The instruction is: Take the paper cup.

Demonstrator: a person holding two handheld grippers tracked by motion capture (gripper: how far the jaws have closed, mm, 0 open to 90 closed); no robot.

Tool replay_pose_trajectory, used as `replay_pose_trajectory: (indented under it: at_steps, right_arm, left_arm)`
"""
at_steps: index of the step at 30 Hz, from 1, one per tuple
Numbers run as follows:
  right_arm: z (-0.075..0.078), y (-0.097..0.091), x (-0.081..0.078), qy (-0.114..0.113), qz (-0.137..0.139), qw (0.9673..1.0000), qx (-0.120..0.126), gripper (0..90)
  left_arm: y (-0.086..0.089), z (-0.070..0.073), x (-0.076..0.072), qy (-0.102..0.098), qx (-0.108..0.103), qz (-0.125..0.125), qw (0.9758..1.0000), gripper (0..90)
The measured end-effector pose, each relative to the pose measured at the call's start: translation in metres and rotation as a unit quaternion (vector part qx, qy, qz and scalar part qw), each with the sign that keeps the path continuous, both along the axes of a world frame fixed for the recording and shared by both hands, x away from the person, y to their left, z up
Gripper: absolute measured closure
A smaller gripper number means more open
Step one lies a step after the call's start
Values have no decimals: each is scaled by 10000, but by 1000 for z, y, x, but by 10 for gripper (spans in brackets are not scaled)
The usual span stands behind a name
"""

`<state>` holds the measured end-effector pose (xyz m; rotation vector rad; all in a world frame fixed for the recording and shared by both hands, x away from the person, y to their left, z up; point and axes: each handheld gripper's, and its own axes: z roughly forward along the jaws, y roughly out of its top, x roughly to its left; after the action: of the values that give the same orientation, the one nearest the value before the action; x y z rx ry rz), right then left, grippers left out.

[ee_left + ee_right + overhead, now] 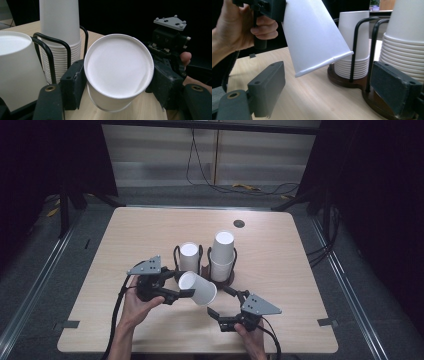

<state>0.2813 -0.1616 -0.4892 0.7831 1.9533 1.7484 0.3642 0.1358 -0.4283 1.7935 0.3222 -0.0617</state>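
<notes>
So the left gripper [176,284] has its fingers [75,85] clamped on a paper cup [198,288], tilted, base toward 9 o'clock, hanging just over the tabletop [280,270] at 6 o'clock of the cup holder [220,279]. Right gripper [224,307] sits at 5 o'clock, fingers spread around nothing.

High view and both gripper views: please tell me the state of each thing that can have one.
Left gripper: shut on the single cup.
Single cup: held tilted, off the table.
Right gripper: jaws open, nothing between them.
Short stack: upside down in the holder.
Tall stack: upside down in the holder.
</notes>
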Motion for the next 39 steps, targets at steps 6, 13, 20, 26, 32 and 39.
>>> replay_pose_trajectory:
  at_steps: [6,13,20,26,32,39]
  right_arm:
    - [-2,3,4,74,160,9998,99,127]
    - [-4,9,7,-5,484,9988,21,128]
    - [-6,17,10,-7,673,9977,-69,136]
    - [-7,23,12,-3,816,9966,-115,154]
    - [-9,25,12,53,812,9965,-214,221]
    - [-10,26,13,89,841,9960,-292,247]
  left_arm:
    - [-2,-9,-4,107,66,-97,9999,343]
    - [-6,-13,-10,158,-29,-226,9996,343]
    - [-13,-13,-14,166,39,-352,9992,343]
    - [-16,-15,-13,221,-6,-451,9987,343]
    - [-16,-17,-10,254,1,-455,9986,343]
    - [-16,-17,-10,248,32,-419,9988,339]
